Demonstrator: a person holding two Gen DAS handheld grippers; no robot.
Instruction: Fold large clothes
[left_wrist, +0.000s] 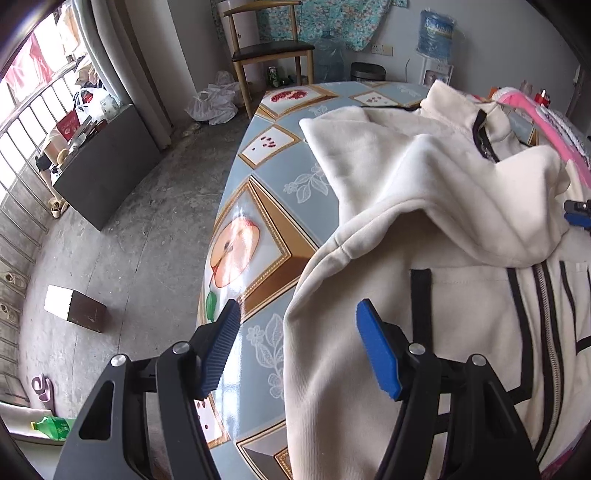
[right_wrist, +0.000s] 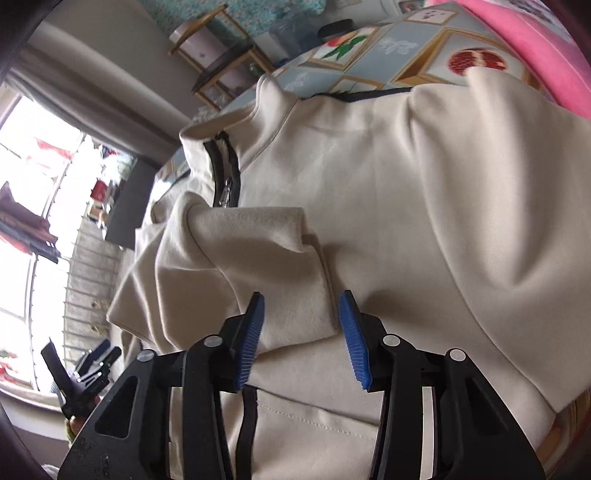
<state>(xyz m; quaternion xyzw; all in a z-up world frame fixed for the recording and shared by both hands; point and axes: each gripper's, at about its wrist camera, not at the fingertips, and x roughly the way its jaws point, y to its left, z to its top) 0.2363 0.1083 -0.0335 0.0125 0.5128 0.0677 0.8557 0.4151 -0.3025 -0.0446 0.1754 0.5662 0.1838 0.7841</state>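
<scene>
A cream zip-up jacket (left_wrist: 424, 192) with black trim lies spread on the table, both sleeves folded over its front. My left gripper (left_wrist: 298, 314) hovers open over the jacket's left side edge, one pad above the tablecloth and the other above the fabric. In the right wrist view my right gripper (right_wrist: 302, 295) stands open, and the cuff of a folded sleeve (right_wrist: 280, 266) lies loose between its pads. The collar and zip (right_wrist: 225, 173) are beyond it. The right gripper's blue tip (left_wrist: 576, 214) shows at the edge of the left wrist view.
The table (left_wrist: 258, 206) has a glossy fruit-print cloth, with its edge to my left. A pink garment (right_wrist: 524, 48) lies at the far right. On the floor stand a wooden chair (left_wrist: 269, 48), water jugs (left_wrist: 436, 29), a dark cabinet (left_wrist: 107, 162) and a small box (left_wrist: 74, 306).
</scene>
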